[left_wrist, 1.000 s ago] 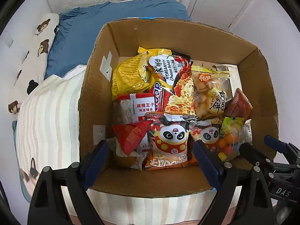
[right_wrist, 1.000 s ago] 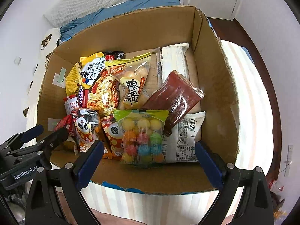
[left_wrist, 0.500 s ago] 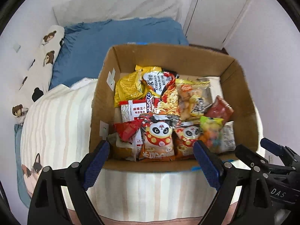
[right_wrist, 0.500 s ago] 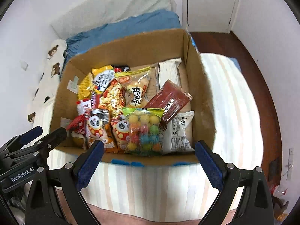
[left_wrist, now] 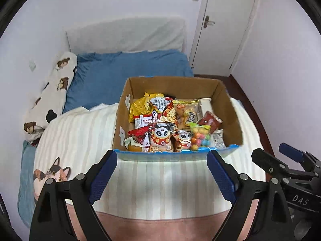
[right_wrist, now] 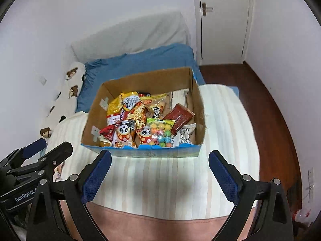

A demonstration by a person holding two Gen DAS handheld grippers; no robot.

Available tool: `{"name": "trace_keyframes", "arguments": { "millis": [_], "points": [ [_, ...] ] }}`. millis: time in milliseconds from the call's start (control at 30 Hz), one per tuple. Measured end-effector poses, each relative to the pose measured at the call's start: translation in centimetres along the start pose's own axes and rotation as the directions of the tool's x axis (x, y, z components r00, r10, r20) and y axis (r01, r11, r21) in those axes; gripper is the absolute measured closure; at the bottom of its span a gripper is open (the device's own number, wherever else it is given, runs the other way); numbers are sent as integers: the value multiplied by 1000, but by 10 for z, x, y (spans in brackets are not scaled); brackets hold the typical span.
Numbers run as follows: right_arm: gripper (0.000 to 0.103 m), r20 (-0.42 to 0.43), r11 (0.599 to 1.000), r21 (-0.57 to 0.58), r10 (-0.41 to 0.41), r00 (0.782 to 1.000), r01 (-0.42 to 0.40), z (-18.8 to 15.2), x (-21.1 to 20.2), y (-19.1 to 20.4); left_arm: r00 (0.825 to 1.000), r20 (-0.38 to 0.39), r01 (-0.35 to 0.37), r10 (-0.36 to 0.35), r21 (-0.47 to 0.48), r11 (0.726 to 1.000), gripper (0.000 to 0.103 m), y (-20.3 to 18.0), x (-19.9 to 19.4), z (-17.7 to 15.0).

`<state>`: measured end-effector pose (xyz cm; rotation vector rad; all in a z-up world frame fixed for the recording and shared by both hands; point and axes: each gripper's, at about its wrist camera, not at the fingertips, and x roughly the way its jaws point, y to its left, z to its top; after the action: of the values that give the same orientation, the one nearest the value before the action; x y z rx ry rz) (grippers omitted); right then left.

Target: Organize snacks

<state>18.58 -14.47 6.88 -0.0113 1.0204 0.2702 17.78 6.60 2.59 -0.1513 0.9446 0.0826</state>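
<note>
An open cardboard box (left_wrist: 230, 108) (right_wrist: 197, 108) stands on a striped bed cover and is full of snack packets. Among them are two panda packets (left_wrist: 161, 138) (right_wrist: 124, 135), a bag of coloured balls (left_wrist: 199, 135) (right_wrist: 161, 132), a yellow bag (left_wrist: 139, 106) (right_wrist: 114, 105), a noodle pack (right_wrist: 138, 114) and a dark red packet (left_wrist: 210, 121) (right_wrist: 179, 117). My left gripper (left_wrist: 161, 173) hangs open above the cover, short of the box, holding nothing. My right gripper (right_wrist: 159, 172) is open too, beside it, also empty. Each appears at the other view's edge.
The striped cover (left_wrist: 80, 136) (right_wrist: 226, 124) lies on a bed with a blue sheet (left_wrist: 120, 74), a white pillow (left_wrist: 128, 34) and a bear-print bolster (left_wrist: 50, 92). A wall runs along the left. A white door (right_wrist: 222, 20) and dark wood floor (right_wrist: 270, 104) are at the right.
Both grippers have drawn back and up from over the box, which now looks smaller and farther. Their jaws stay open and empty. The snacks have not moved.
</note>
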Motion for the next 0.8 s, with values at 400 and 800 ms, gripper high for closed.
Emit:
{"name": "trace_keyframes", "arguments": {
  "millis": [400, 800],
  "points": [
    [1, 134, 1000, -20, 11, 991, -9, -57, -98, 9, 993, 108, -44, 41, 22, 999, 11, -5, -91, -49],
    [0, 233, 996, -75, -28, 972, 46, -93, -165, 21, 985, 161, -67, 62, 28, 997, 0, -6, -134, -80]
  ]
}}
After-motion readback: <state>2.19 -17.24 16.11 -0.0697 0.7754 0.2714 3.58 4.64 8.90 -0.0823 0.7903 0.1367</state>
